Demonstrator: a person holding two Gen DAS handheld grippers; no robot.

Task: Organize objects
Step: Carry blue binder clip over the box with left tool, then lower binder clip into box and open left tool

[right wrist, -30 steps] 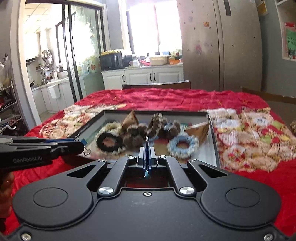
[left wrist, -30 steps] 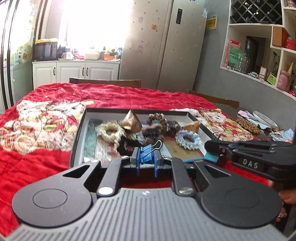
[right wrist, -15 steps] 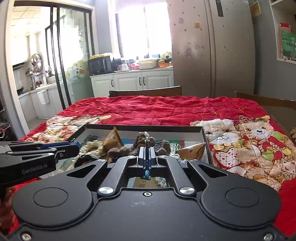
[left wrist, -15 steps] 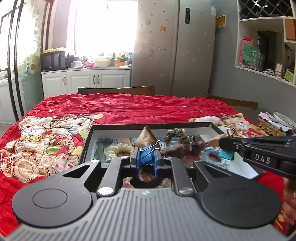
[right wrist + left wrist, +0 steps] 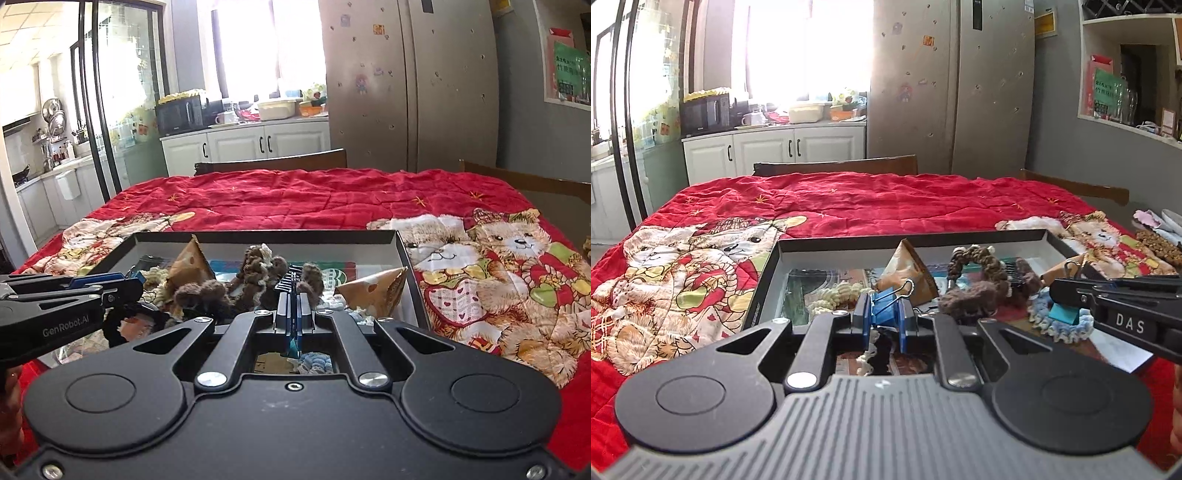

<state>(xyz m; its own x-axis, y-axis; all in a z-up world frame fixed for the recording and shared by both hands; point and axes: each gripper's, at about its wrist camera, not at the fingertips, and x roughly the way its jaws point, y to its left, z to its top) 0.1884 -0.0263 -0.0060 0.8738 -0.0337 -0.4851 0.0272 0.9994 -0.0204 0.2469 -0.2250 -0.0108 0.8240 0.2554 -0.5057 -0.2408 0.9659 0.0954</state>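
Blue binder clip [image 5: 886,314] clamped between the pads of the left gripper [image 5: 885,319], wire handle sticking up, held over the near edge of a shallow dark tray [image 5: 768,273]. Teal binder clip [image 5: 1064,314] pinched edge-on in the right gripper [image 5: 293,317], jaws fully closed on it, a sliver of teal showing below the fingertips in the right wrist view. Both grippers side by side above the tray's near end, each visible in the other's camera. Inside the tray: knitted scrunchies in cream [image 5: 834,295], brown [image 5: 975,258] and light blue [image 5: 1067,330], two tan paper cones [image 5: 188,267], a black comb-like clip [image 5: 291,282], all loosely heaped. Tray resting on a red quilt [image 5: 879,203] printed with teddy bears. Behind the quilt, wooden chair backs, white cabinets and a tall grey fridge [image 5: 953,92].
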